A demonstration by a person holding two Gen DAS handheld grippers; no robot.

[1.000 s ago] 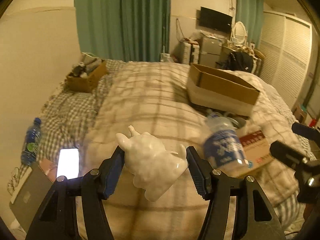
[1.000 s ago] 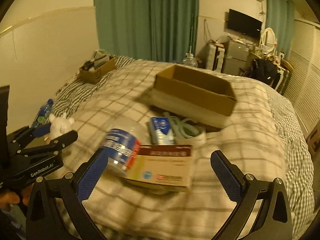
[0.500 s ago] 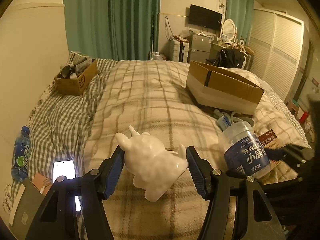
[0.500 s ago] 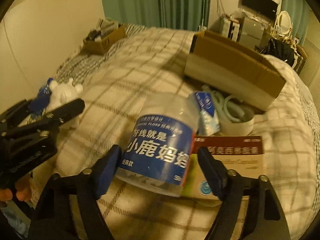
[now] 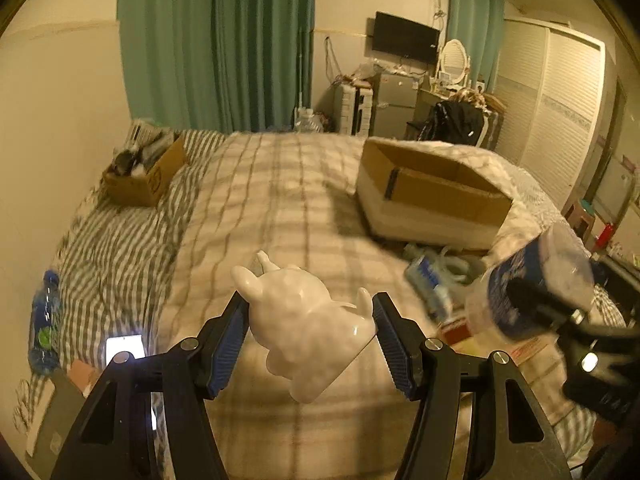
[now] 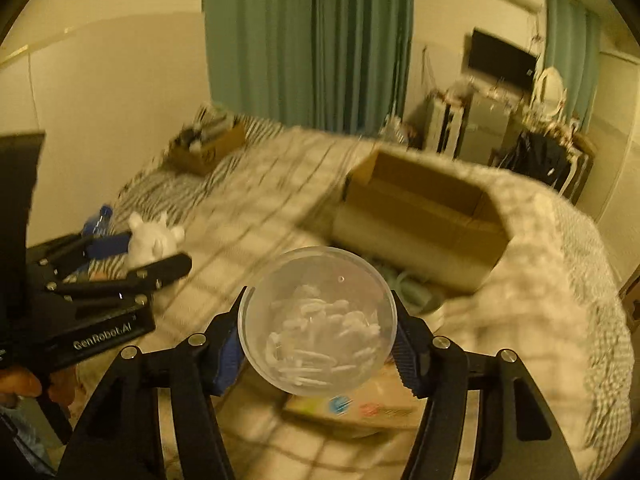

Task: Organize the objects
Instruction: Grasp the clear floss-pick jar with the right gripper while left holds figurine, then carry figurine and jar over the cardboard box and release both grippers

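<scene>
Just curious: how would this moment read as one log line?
left gripper: holds white figurine | right gripper: holds clear jar | both above bed

Left tool (image 5: 310,338) clamped on the white figurine (image 5: 306,326) over the bed (image 5: 256,208), jar (image 5: 536,284) off right.

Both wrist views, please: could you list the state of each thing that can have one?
left gripper: shut on the white figurine.
white figurine: held off the bed, tilted.
right gripper: shut on the clear jar.
clear jar: lifted, one clear end towards the camera, small white pieces inside.
large cardboard box: open on the bed.
phone: screen lit.
</scene>
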